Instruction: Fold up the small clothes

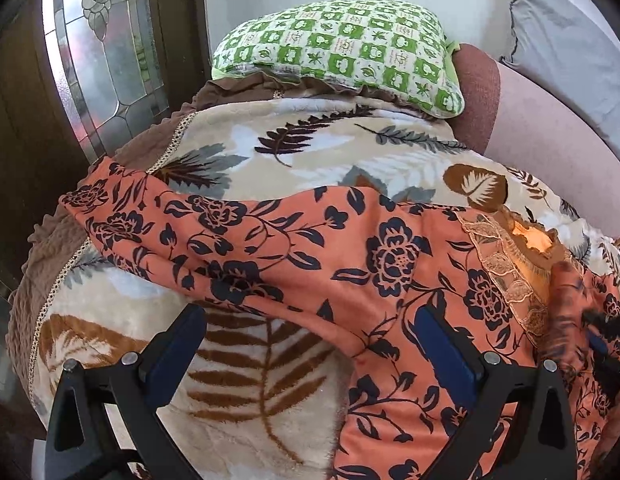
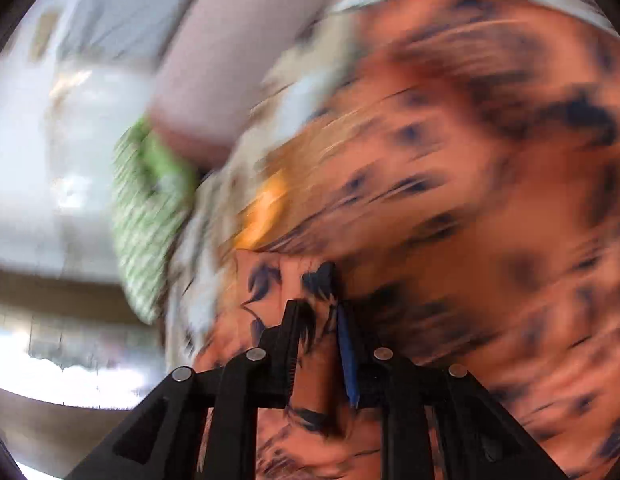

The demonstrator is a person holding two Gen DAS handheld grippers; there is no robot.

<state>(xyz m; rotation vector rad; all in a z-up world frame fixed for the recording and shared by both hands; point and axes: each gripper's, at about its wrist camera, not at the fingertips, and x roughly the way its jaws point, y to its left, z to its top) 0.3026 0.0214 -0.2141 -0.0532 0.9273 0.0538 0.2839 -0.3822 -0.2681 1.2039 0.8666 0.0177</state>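
An orange garment (image 1: 350, 256) with dark blue flowers and a lace neckline lies spread on a leaf-patterned blanket (image 1: 310, 152). My left gripper (image 1: 310, 320) is open, its fingers wide apart just above the garment's lower edge, holding nothing. In the right wrist view, which is blurred by motion, my right gripper (image 2: 316, 312) is shut on a fold of the orange garment (image 2: 470, 200), lifting it. The right gripper also shows in the left wrist view (image 1: 602, 344) at the right edge, with bunched fabric.
A green and white checked pillow (image 1: 342, 48) lies at the far end of the bed. A pink cushion (image 1: 530, 128) and grey fabric lie at the right. A leaded glass door (image 1: 98, 72) stands at the left.
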